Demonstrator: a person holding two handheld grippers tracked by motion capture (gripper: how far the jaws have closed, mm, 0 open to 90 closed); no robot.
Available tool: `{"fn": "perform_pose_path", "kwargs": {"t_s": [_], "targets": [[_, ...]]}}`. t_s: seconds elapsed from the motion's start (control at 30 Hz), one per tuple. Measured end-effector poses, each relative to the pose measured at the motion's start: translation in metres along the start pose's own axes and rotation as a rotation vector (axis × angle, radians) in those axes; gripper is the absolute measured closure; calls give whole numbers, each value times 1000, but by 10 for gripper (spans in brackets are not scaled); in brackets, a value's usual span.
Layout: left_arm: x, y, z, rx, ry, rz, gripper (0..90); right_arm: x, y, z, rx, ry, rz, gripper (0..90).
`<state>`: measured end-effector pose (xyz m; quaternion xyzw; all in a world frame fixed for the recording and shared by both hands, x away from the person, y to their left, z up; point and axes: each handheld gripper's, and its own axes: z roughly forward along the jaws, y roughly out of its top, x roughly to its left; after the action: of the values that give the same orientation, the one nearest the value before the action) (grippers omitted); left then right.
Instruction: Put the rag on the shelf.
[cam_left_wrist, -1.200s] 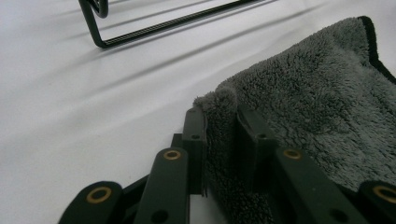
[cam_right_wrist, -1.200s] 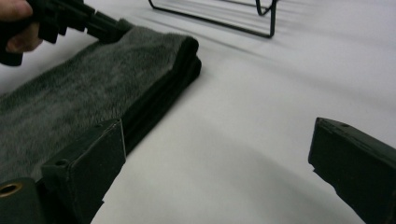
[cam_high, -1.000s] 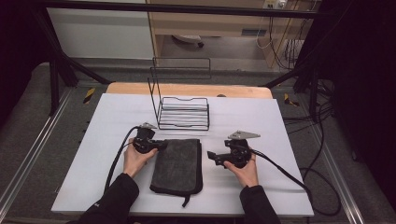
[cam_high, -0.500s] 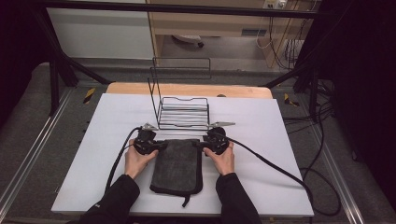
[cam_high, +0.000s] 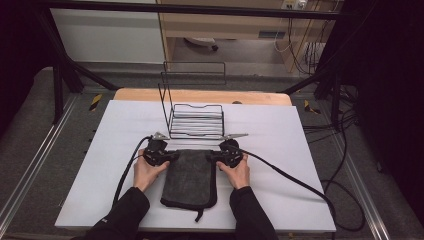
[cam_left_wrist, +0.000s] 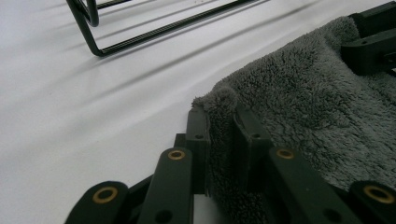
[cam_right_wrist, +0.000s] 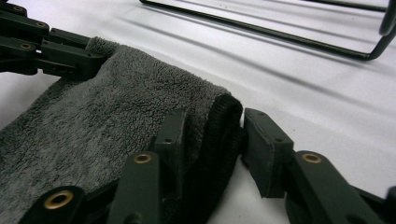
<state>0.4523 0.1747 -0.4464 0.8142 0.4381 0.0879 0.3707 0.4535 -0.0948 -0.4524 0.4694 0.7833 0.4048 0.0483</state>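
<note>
High view: folded grey towel (cam_high: 190, 177) lies flat on the white table (cam_high: 310, 165), just in front of the wire rack (cam_high: 196, 121); left gripper (cam_high: 172, 156) and right gripper (cam_high: 212, 156) sit at its two far corners. Lift both corners evenly, I judge.
Left gripper view: jaws nearly closed, pinching the towel's corner (cam_left_wrist: 223, 100).
Right gripper view: jaws have just been closing around the folded edge (cam_right_wrist: 219, 126); one pad touches, the other stands just beside
</note>
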Motion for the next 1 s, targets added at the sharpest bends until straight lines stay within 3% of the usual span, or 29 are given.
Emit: {"fn": "perform_pose_path", "kwargs": {"t_s": [0.4, 0.63, 1.0], "targets": [[1, 1, -2, 1, -8, -16, 792, -2, 4, -1, 36, 51, 67, 775], [5, 2, -11, -14, -35, -33, 803, 1, 3, -7, 10, 50, 53, 783], [1, 4, -30, -65, -43, 7, 802, 11, 6, -25, -64, 82, 22, 782]]}}
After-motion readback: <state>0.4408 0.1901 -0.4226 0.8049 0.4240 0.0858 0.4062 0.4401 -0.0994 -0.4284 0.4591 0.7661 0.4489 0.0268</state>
